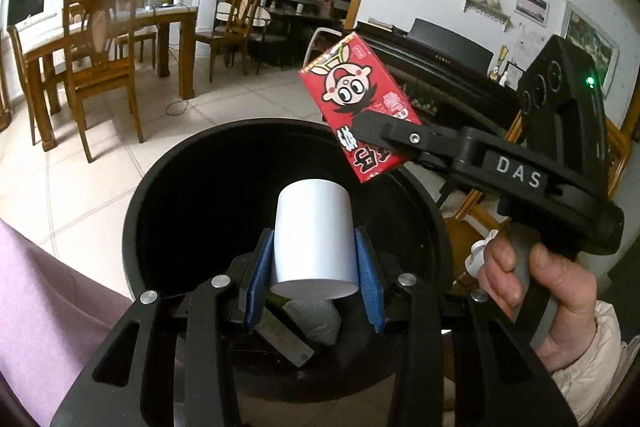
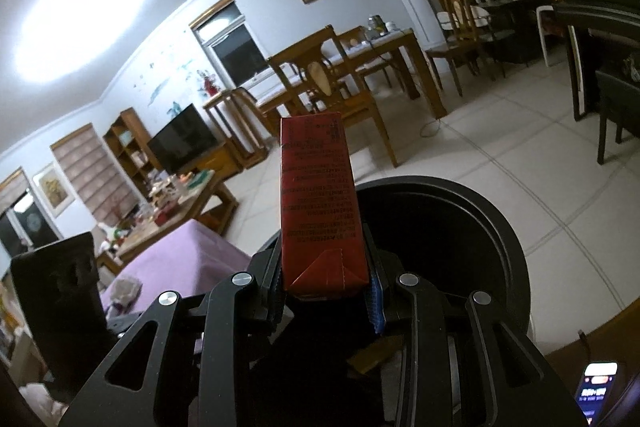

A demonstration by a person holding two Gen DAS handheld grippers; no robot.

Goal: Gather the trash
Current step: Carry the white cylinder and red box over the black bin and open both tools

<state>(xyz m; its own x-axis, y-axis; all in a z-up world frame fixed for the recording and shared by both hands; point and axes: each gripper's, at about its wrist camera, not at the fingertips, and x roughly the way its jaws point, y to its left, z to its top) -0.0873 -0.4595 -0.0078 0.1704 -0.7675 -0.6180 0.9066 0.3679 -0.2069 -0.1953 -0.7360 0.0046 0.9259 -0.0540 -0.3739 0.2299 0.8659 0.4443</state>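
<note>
Your left gripper [image 1: 316,259] pinches the cup [image 1: 314,233], the right gripper [image 2: 326,279] the carton [image 2: 318,203], both over the bin [image 1: 168,187]. Center each above the opening before you let go.

The mouth of the black bin [image 1: 168,187] lies open below both grippers, its far half dark and unblocked. On the near side, a crumpled white wad [image 1: 316,319] and a flat grey strip [image 1: 288,339] already sit inside (partly hidden by the fingers). A purple-covered surface [image 1: 48,299] crowds the bin's left rim.
</note>
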